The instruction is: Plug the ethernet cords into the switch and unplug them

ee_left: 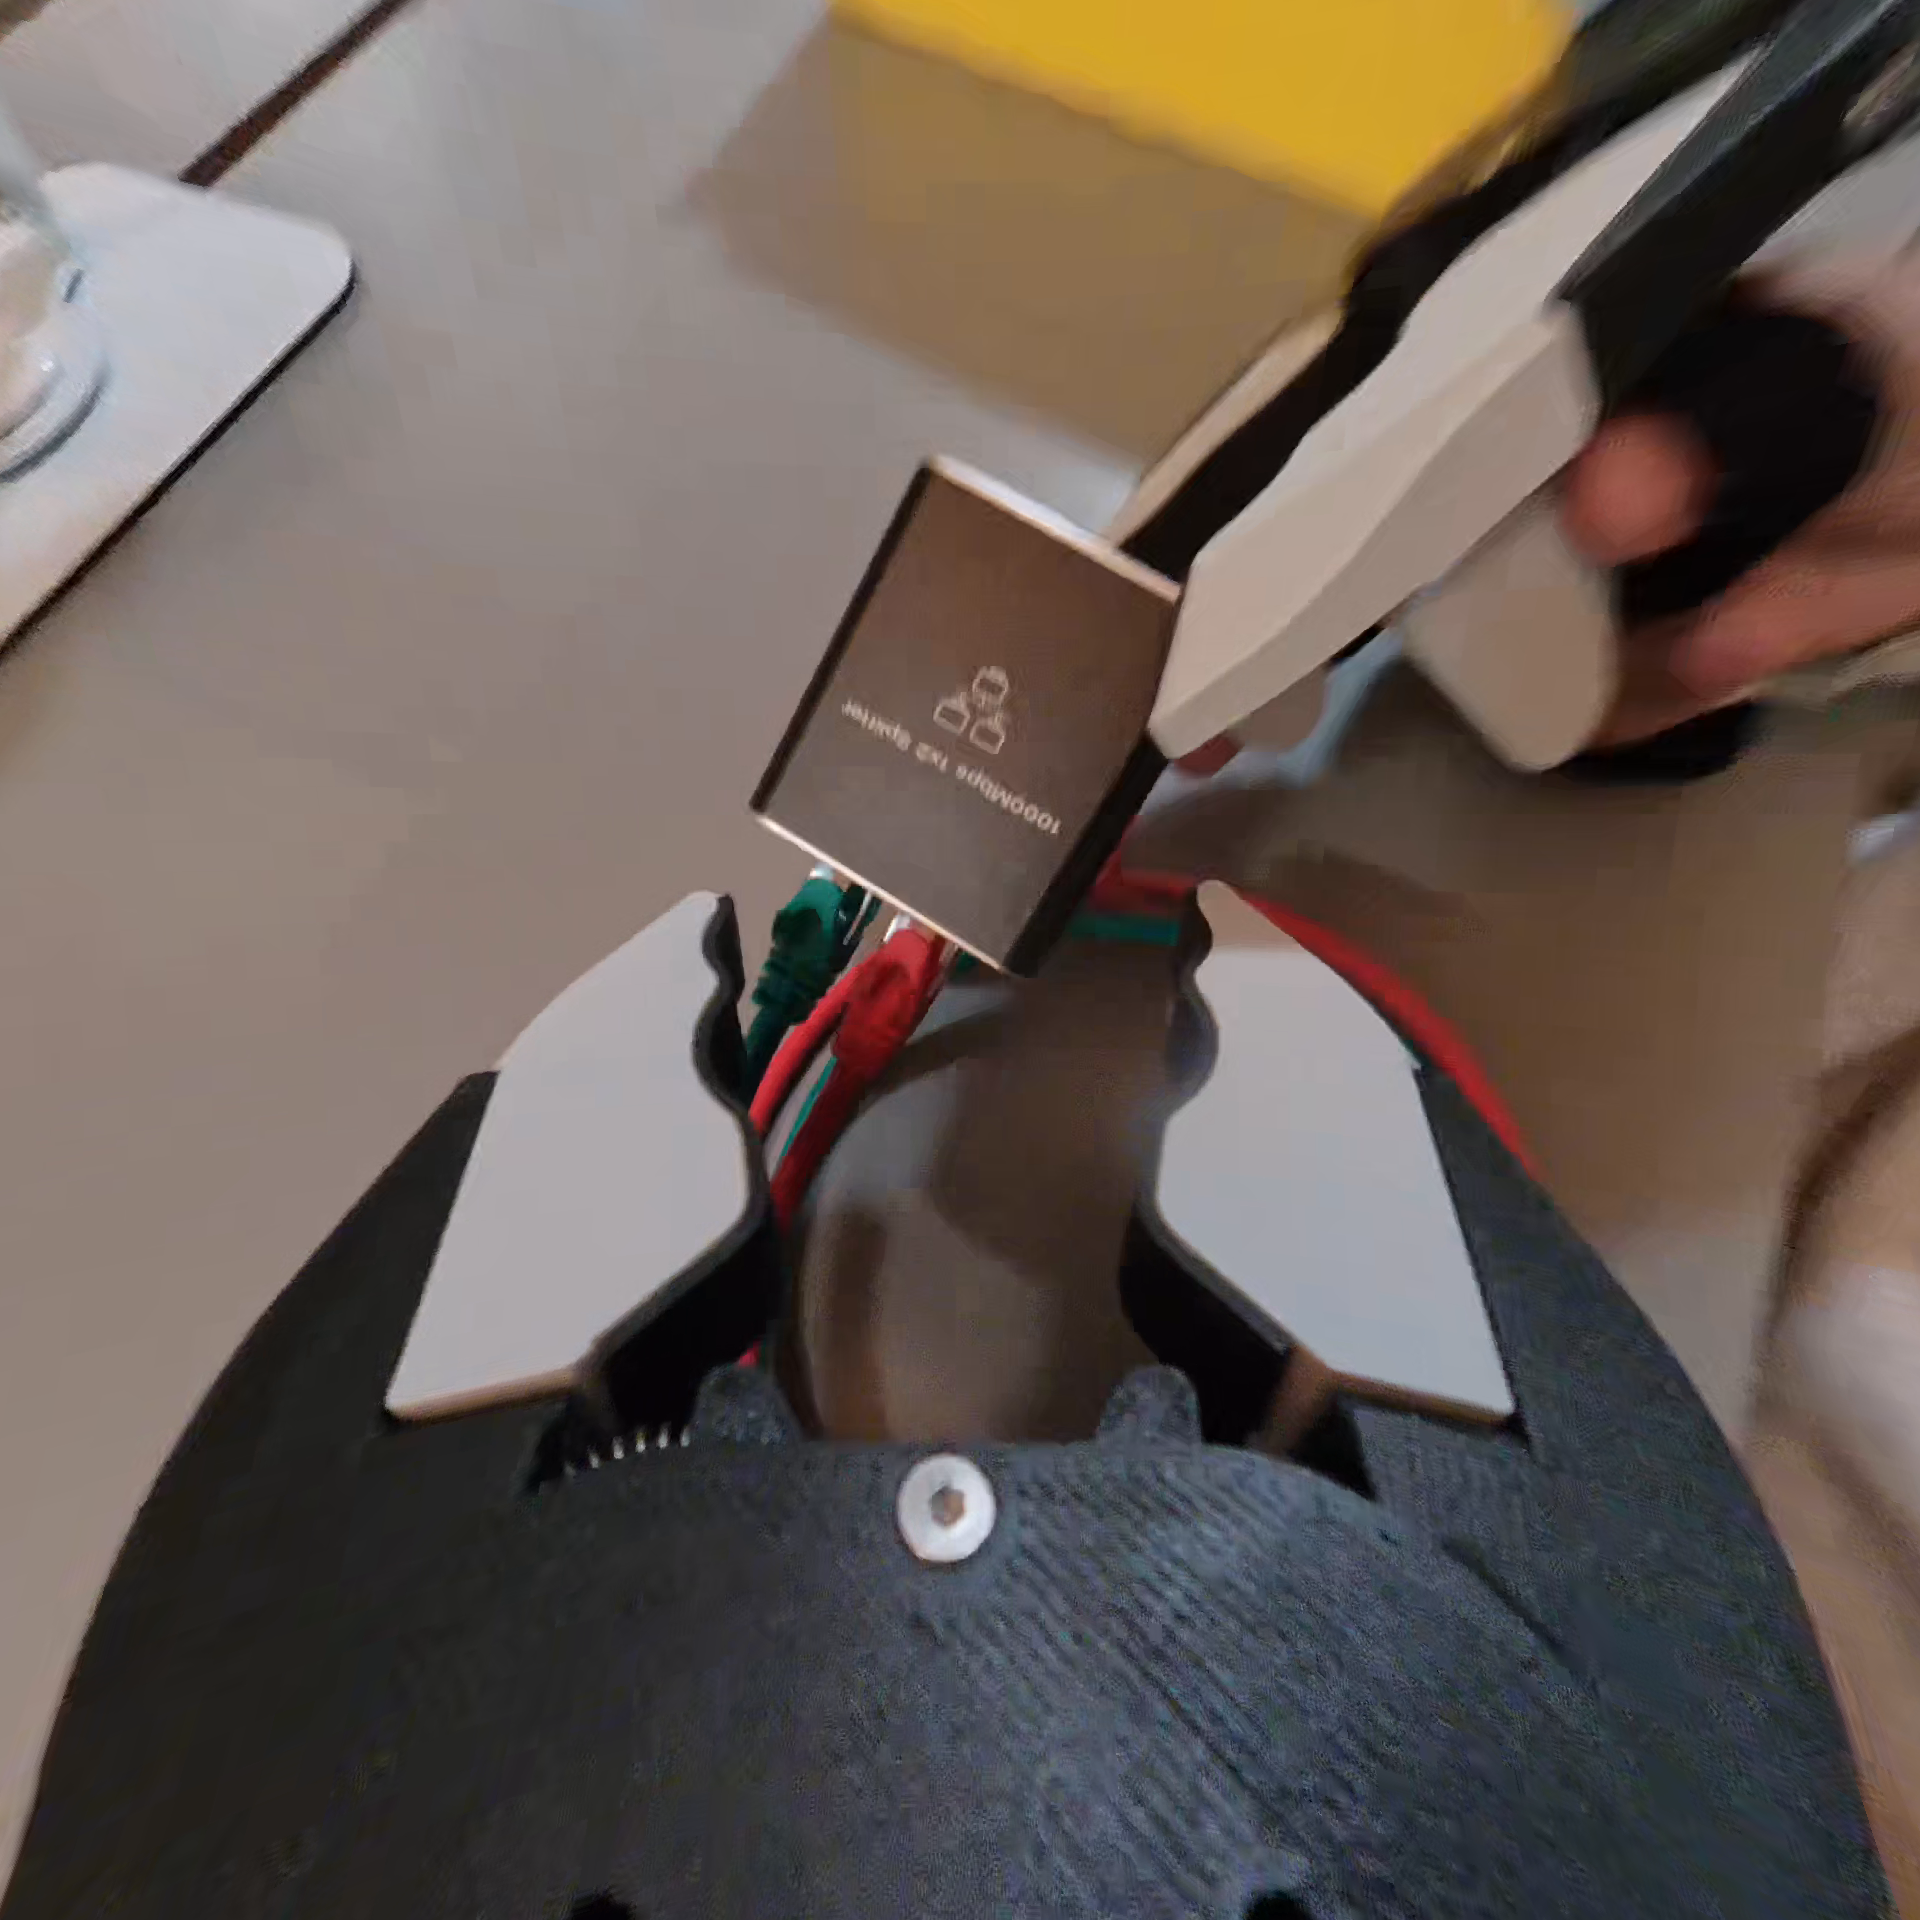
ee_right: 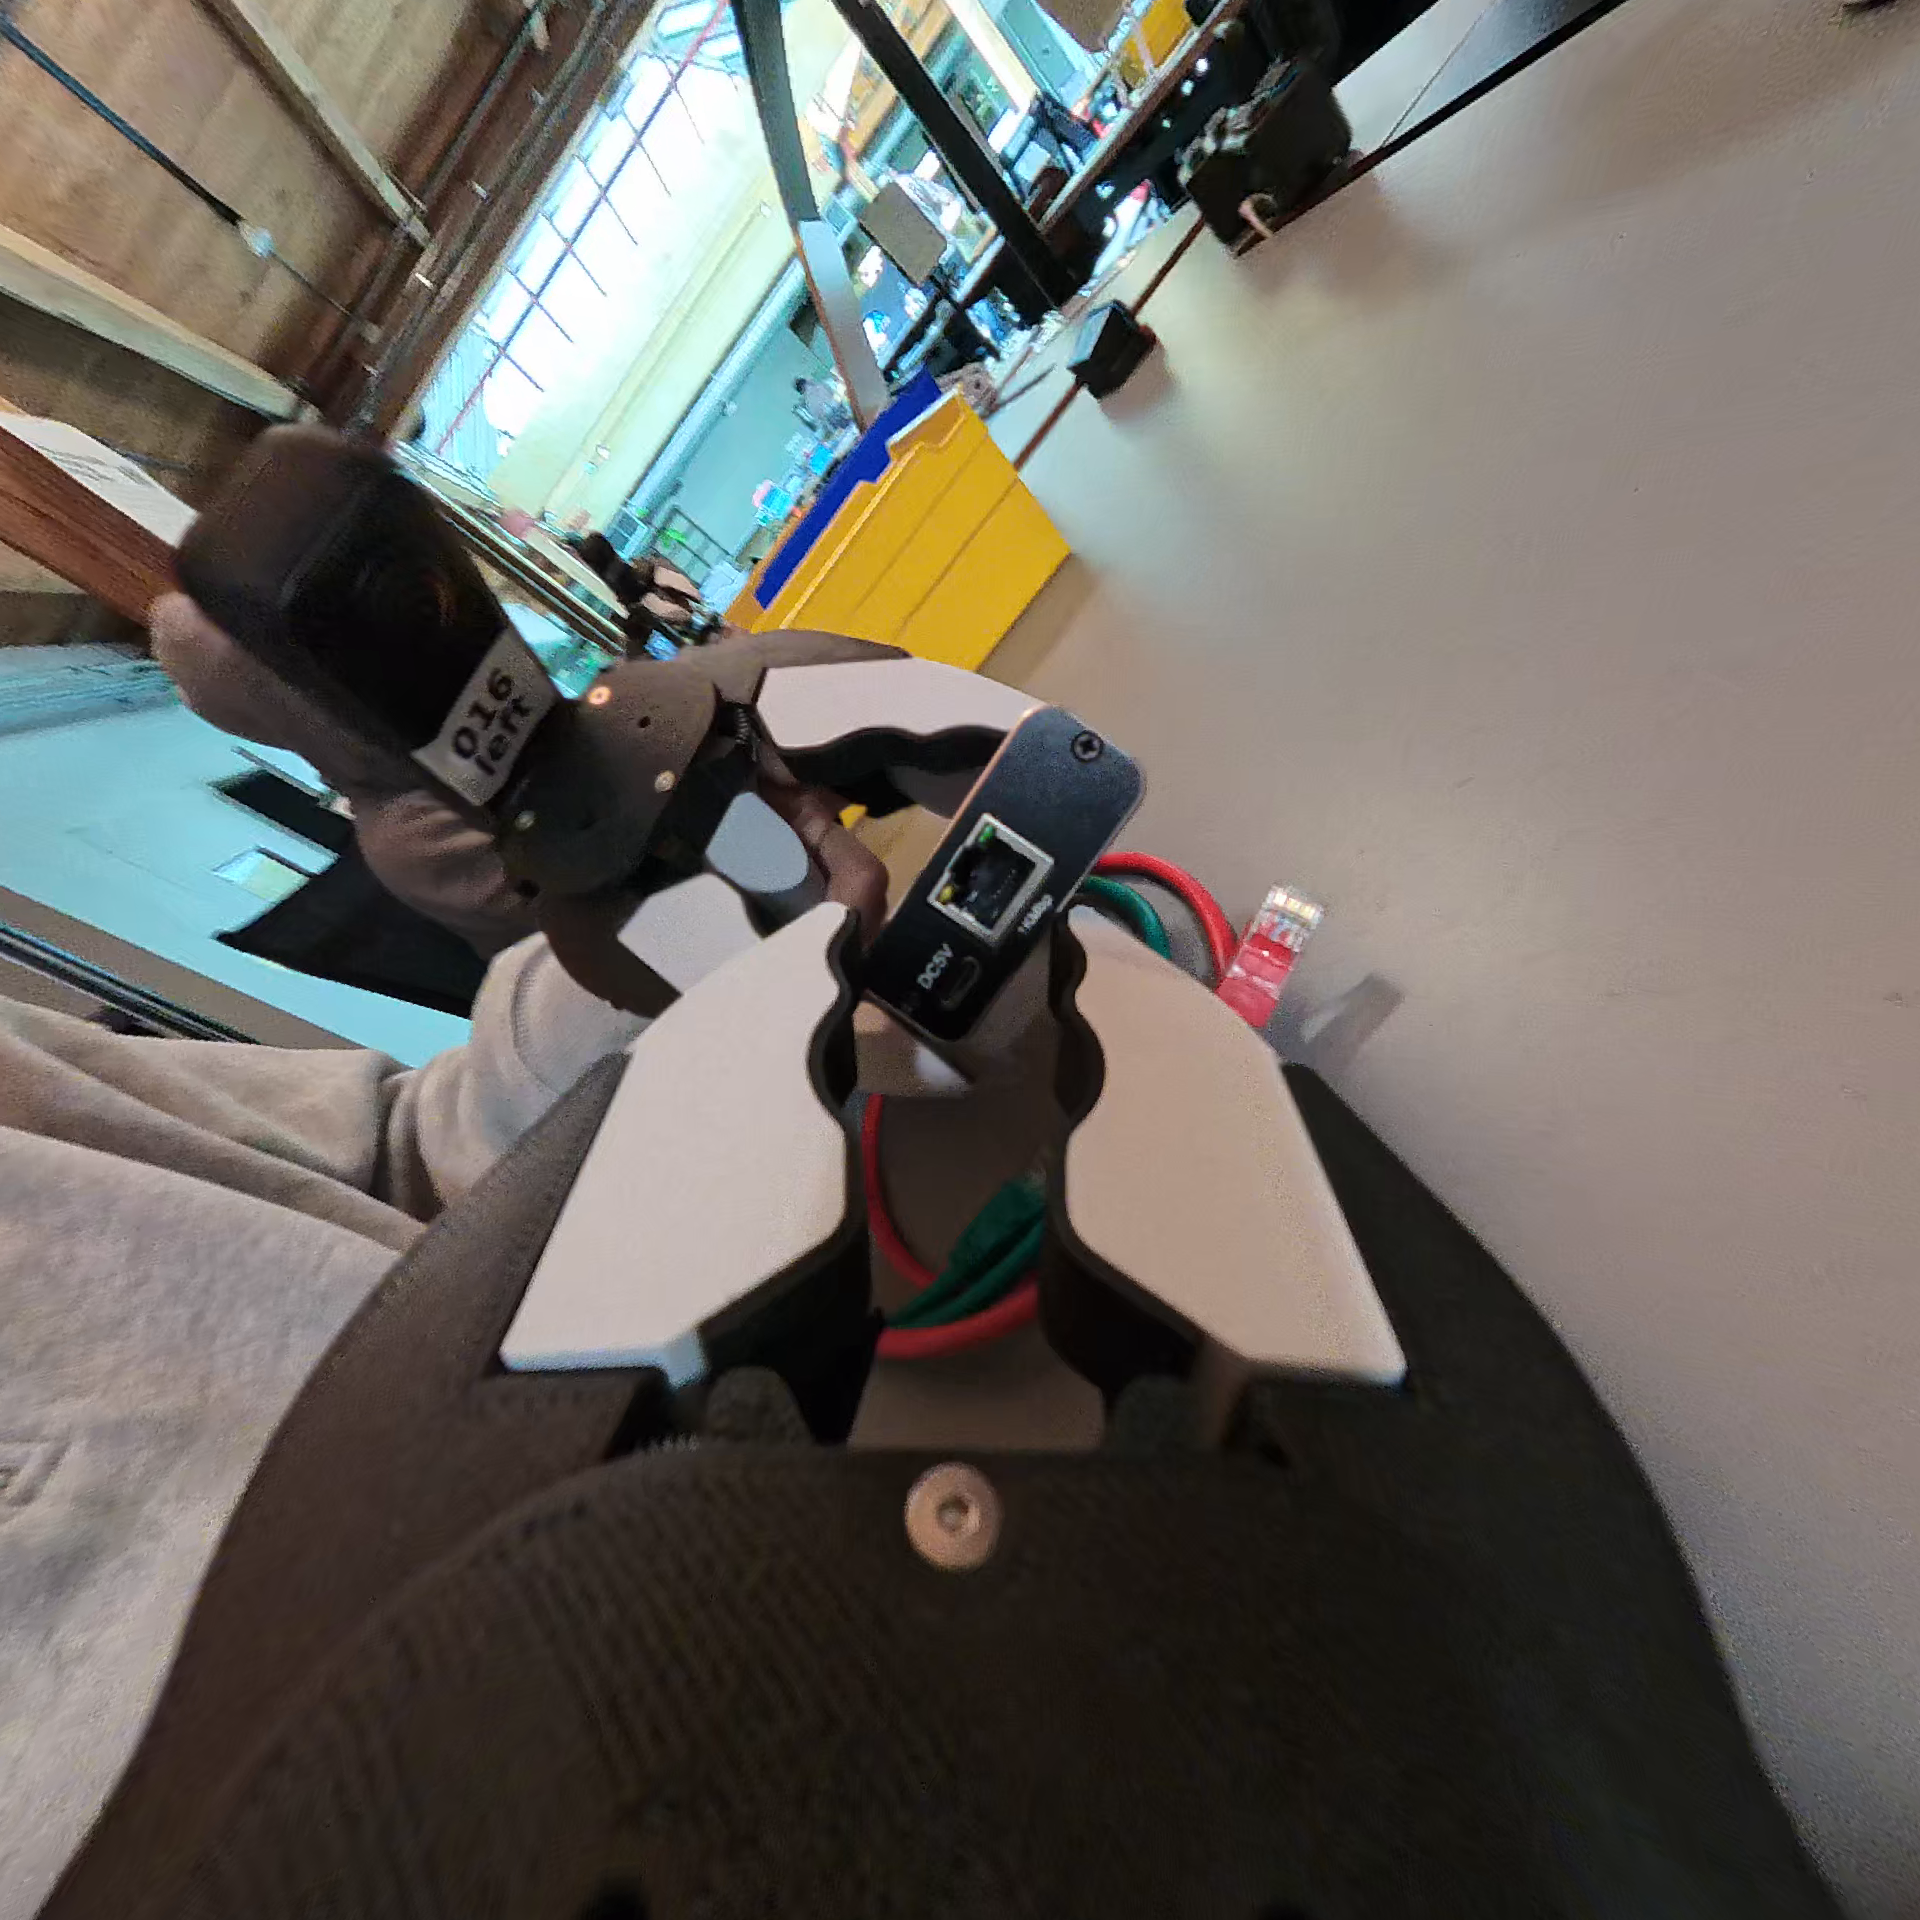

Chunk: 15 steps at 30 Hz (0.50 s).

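Grey-beige table (ee_right: 1558, 727): red plug (ee_right: 1273, 951) lying on it, yellow bin (ee_right: 935, 561) farther back.

The switch (ee_left: 961, 717) is showing a smooth brushed-metal casing with a soft sheen, and just below it the red plug (ee_left: 888, 1003) and green plug (ee_left: 805, 940) are looking like moulded matt plastic. Below the switch, the left gripper (ee_left: 961, 935) is presenting rough, layered black printed plastic with smooth pale finger plates and a shiny metal screw (ee_left: 945, 1507), all above a matt beige table (ee_left: 468, 623).
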Tool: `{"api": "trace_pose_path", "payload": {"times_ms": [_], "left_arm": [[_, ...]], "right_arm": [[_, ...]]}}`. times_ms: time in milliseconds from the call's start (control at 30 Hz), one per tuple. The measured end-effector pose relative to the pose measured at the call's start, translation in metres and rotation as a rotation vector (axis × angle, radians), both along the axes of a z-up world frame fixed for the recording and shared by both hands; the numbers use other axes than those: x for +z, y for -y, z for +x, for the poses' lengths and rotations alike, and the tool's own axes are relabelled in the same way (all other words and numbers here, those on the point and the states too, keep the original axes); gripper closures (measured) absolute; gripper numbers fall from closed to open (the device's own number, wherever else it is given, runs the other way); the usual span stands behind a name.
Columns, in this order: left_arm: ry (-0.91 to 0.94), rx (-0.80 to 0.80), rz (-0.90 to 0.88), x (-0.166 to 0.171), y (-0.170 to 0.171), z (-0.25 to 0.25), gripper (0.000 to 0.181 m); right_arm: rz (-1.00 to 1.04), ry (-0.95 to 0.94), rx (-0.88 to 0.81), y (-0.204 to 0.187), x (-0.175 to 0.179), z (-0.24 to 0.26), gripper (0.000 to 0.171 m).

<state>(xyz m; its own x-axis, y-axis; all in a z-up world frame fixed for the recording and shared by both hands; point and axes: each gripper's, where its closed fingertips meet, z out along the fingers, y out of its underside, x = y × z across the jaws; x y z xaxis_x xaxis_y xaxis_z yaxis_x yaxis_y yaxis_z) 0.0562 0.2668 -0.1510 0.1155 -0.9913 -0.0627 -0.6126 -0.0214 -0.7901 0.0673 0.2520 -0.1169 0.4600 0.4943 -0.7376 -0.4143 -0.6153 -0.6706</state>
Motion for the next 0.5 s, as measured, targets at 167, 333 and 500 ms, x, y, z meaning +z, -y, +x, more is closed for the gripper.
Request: {"api": "trace_pose_path", "payload": {"times_ms": [167, 333, 500], "left_arm": [[0.067, -0.014, -0.046, 0.002, -0.008, -0.007, 0.116], [-0.082, -0.033, 0.230, -0.022, -0.018, -0.012, 0.137], [0.010, -0.005, 0.224, -0.013, -0.023, -0.008, 0.154]], "right_arm": [[-0.041, -0.089, 0.043, 0.000, 0.001, 0.005, 0.138], [-0.015, -0.026, 0.113, 0.006, -0.001, 0.001, 0.138], [-0.001, -0.105, 0.116, 0.006, 0.011, 0.003, 0.138]]}}
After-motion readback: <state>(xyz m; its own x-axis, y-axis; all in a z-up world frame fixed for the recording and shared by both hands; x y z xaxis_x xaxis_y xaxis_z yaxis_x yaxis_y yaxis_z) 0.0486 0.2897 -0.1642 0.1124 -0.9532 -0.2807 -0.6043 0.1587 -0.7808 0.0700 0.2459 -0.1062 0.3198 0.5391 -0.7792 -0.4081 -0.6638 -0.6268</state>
